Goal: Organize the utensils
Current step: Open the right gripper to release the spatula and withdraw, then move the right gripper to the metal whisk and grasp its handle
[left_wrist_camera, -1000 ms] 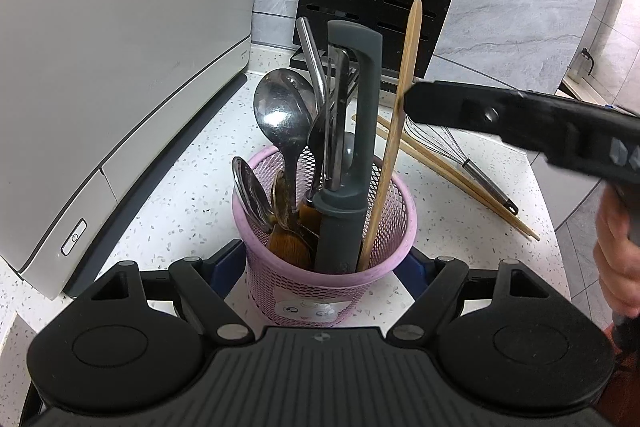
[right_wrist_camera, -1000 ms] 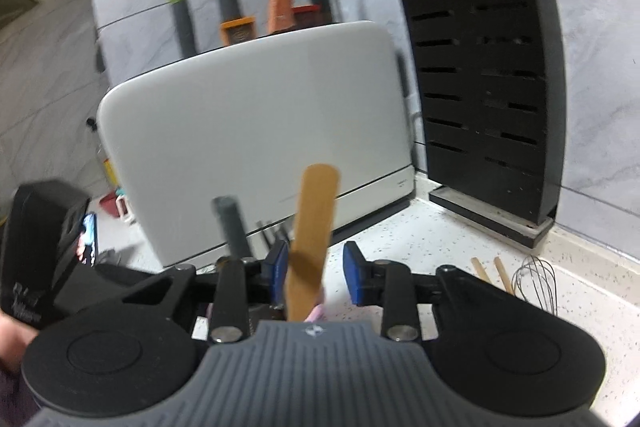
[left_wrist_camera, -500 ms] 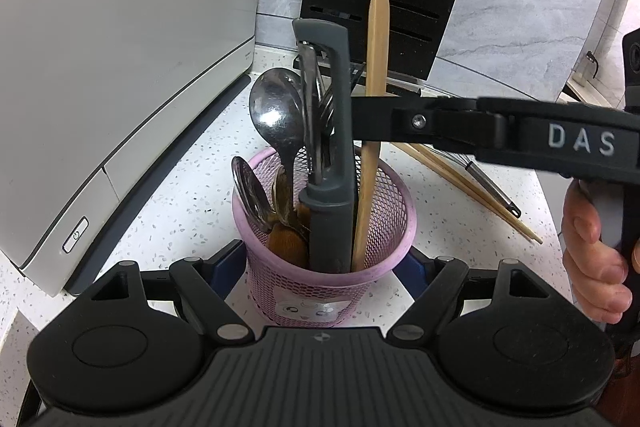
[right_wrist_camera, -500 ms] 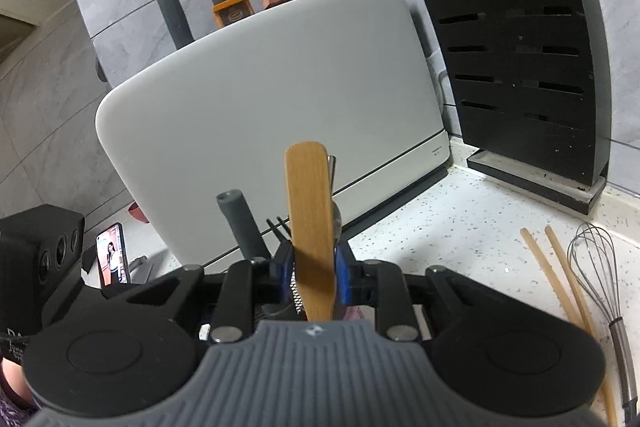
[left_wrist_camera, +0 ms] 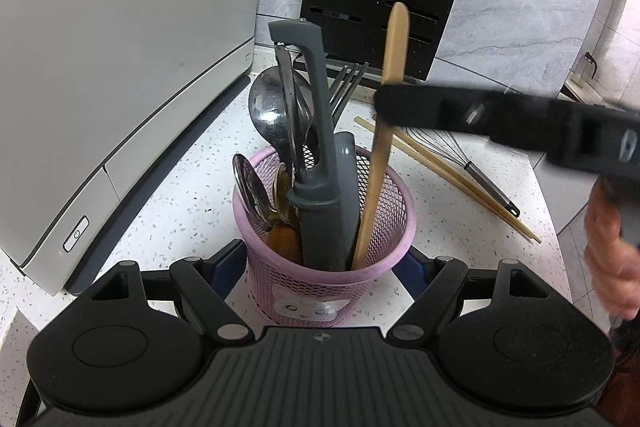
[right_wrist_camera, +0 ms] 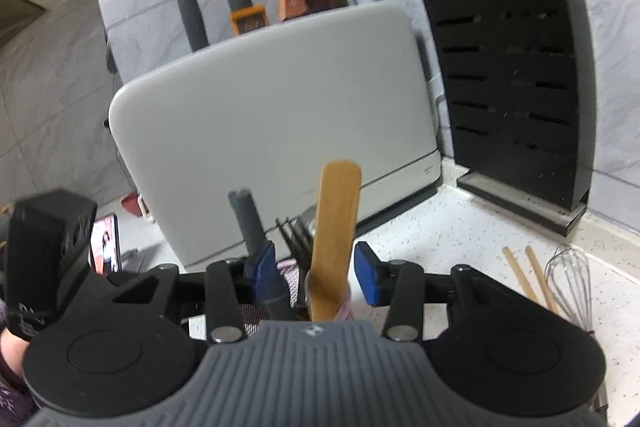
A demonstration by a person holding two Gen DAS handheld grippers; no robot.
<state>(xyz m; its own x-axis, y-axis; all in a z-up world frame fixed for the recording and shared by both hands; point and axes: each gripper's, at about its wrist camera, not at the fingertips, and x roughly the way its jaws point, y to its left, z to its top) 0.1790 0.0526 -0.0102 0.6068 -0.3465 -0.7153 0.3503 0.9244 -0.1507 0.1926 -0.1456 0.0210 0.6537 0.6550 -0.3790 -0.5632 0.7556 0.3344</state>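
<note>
The left gripper (left_wrist_camera: 322, 273) clasps the pink mesh basket (left_wrist_camera: 374, 271) low on its wall, one blue pad against either side, and holds it upright on the speckled counter (left_wrist_camera: 168, 187). Off to its left stands a big white appliance (left_wrist_camera: 120, 67). Inside the basket, right ahead of that gripper, are spoons (left_wrist_camera: 266, 107), a grey peeler (left_wrist_camera: 316, 131), forks (left_wrist_camera: 346, 83) and, toward the right side, a wooden spatula (left_wrist_camera: 380, 155) leaning with its foot in the basket. The right gripper (right_wrist_camera: 320, 273) reaches in from the right at mid-handle of the spatula; its jaws have just been opening, and the spatula stands between the blue pads with a clear gap on each side, so nothing is gripped. Further right of it, wooden chopsticks (right_wrist_camera: 528, 275) and a wire whisk (right_wrist_camera: 572, 283) lie on the counter, and a black slotted knife block (right_wrist_camera: 508, 67) stands against the wall behind.
</note>
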